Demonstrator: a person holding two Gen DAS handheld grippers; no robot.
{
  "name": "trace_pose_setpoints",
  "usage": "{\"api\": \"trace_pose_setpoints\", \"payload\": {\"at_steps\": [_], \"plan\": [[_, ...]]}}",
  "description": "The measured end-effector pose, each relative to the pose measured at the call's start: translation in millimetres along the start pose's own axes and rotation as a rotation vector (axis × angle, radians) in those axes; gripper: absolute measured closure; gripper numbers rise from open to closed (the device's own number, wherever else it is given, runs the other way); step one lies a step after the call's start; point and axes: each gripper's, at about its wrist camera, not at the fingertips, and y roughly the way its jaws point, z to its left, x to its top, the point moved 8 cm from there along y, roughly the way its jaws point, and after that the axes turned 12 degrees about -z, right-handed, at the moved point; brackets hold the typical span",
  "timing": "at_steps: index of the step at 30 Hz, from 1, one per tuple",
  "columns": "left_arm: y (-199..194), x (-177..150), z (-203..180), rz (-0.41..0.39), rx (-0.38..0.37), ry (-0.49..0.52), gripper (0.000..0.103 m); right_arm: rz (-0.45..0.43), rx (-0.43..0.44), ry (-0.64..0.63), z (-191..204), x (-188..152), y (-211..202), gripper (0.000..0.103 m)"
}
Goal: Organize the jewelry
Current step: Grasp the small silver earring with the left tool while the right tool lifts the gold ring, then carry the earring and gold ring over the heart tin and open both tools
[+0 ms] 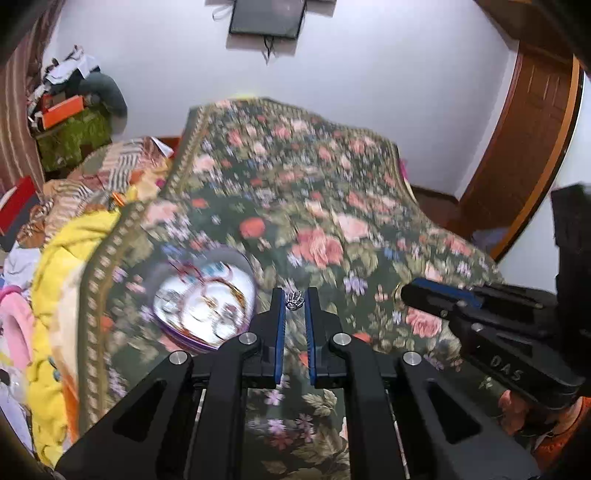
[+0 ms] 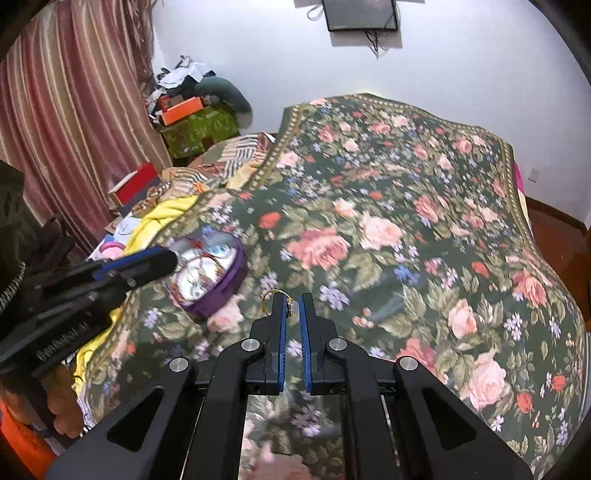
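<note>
While both tools hover over the floral bedspread (image 2: 406, 206), each has a small piece between its blue pads.
Left tool (image 1: 294, 300): reaches forward and slightly down over the bed, its 2 fingers nearly parallel and narrowed onto a small silver ornament (image 1: 294, 299) pinched at the very tips.
Silver ornament: a claw-like or crown-like piece, its prongs pointing up and away from the tool; its long axis runs roughly along the fingers.
Right tool (image 2: 291, 306): also angled forward and down, pads close together and clamped on a gold ring (image 2: 271, 300).
Gold ring: its small pale setting sits between the pads, while the band loops out past the left finger, standing roughly on edge.
Jewelry tin (image 2: 212, 277): a purple, heart-shaped box lying open on the bedspread, left of both tools, holding bangles and other pieces that are too blurred to name.
Relative pose: in the right wrist view the left tool comes in from the left just beside the tin; in the left wrist view the right tool enters from the right, tip near the left one's.
Background: striped curtain (image 2: 66, 110), white wall, dark screen (image 2: 360, 14).
</note>
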Motion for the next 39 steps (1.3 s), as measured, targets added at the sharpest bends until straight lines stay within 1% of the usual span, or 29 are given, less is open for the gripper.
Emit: {"api": "trace_pose_setpoints", "payload": {"at_steps": [7,12,15,23,31,39], "plan": [[-34.8,32.6,34.8,-0.096,0.046,-0.023,0.094,-0.022,0.047,-0.025,28.1,15.8,10.0,0.097],[-44.5,44.0,60.8,-0.129,0.080,-0.048,0.094,-0.020,0.084,-0.039,48.5,19.2,21.3,0.097],[-45.0,44.1,71.2,-0.134,0.087,-0.064,0.094,-0.005,0.102,-0.051,59.1,15.7,30.8,0.097],[-24.6,27.1,84.4,-0.089,0.073,-0.081,0.094,0.041,0.120,-0.067,71.9,7.3,59.8,0.097],[4.0,6.2,87.4,-0.025,0.037,-0.099,0.094,0.086,0.113,-0.088,70.4,0.3,89.0,0.097],[22.1,-7.4,91.2,0.016,0.030,-0.105,0.094,0.117,0.107,-0.123,70.9,-4.5,106.6,0.097]]}}
